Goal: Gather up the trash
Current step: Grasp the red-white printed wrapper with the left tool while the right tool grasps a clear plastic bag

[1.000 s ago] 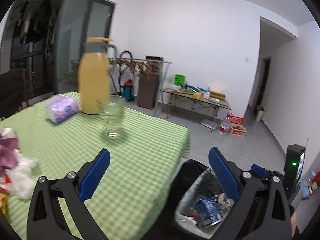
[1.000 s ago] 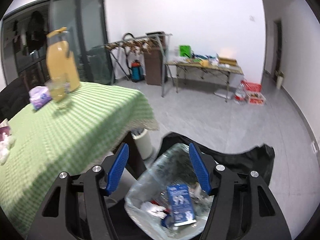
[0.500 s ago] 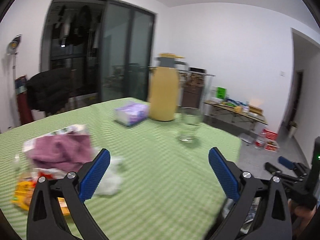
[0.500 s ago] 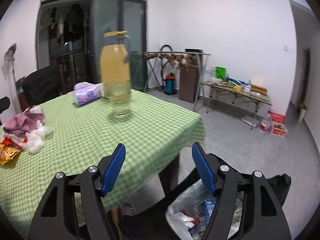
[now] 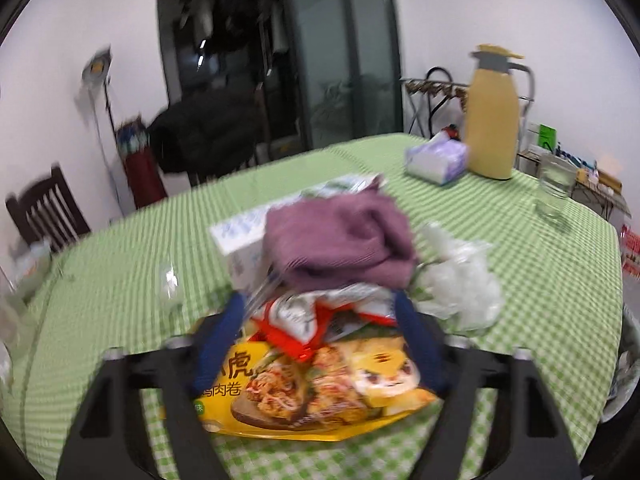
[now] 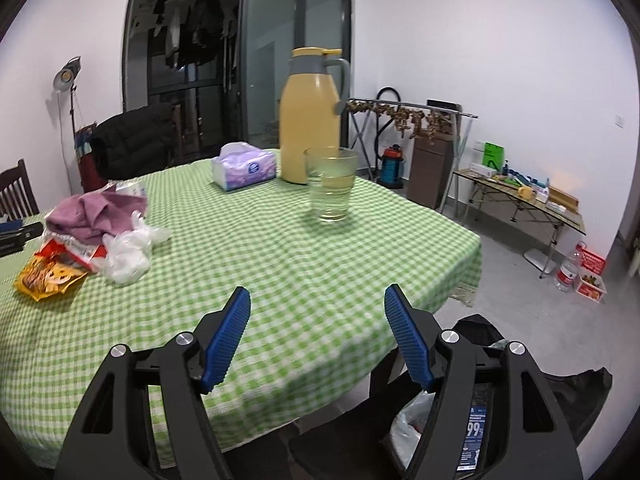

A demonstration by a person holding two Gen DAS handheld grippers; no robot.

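Your left gripper (image 5: 320, 320) sits low over the green checked surface (image 5: 120, 280), and its blue fingers (image 5: 218, 348) stand on either side of the trash pile. Between them lie the yellow snack bag (image 5: 312, 392) and the red and white wrapper (image 5: 304, 320) that overlaps its far end. The jaws have just been closing, with that trash between them. The view is blurred by motion, so I cannot tell whether the pads already press on the wrappers or stand just clear of them.

Just beyond the fingertips a purple cloth (image 5: 340, 236) is heaped on a white and blue carton (image 5: 244, 236). A crumpled clear plastic bag (image 5: 456, 284) lies to the right of the right finger, touching the pile. Farther back on the surface stand a tissue pack (image 5: 436, 158), a yellow thermos jug (image 5: 492, 116) and a drinking glass (image 5: 554, 188).

Your right gripper (image 6: 318, 320) hangs above the near edge of the surface, fingers released and apart, with only checked cloth showing between them. From that side the trash pile lies well off to the left of the fingers. Below the right finger, beside the surface, the lined trash bin (image 6: 448, 420) stands on the floor with a blue printed box (image 6: 474, 436) in it.
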